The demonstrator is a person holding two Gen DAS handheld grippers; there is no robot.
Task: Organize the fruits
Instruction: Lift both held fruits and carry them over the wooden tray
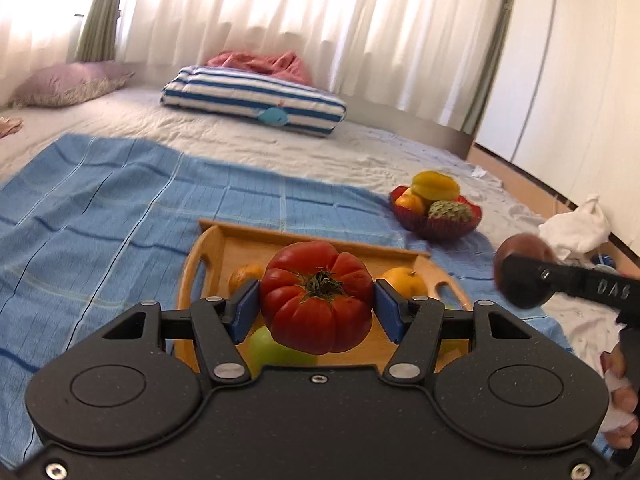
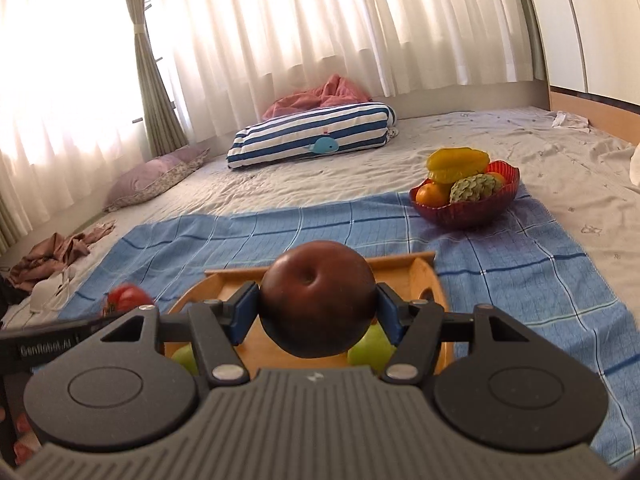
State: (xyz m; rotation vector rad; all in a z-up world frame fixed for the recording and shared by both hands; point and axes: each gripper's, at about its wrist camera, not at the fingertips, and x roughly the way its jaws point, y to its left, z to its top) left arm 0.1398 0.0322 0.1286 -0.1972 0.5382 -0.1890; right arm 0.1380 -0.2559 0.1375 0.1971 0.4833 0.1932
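Carrying two fruits at once above the wooden tray: left gripper clamping a ribbed red tomato, right gripper clamping a dark brown apple, apparently heading next for careful placement into the crowded red bowl.

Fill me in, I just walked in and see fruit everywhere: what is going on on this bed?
A person is sorting fruit with a handheld claw in each hand. The left claw is clamped on a ribbed red tomato, the right claw on a dark reddish-brown apple, both held above the wooden tray. Oranges and green fruit remain in the tray. The red bowl on the blue cloth already holds several fruits.
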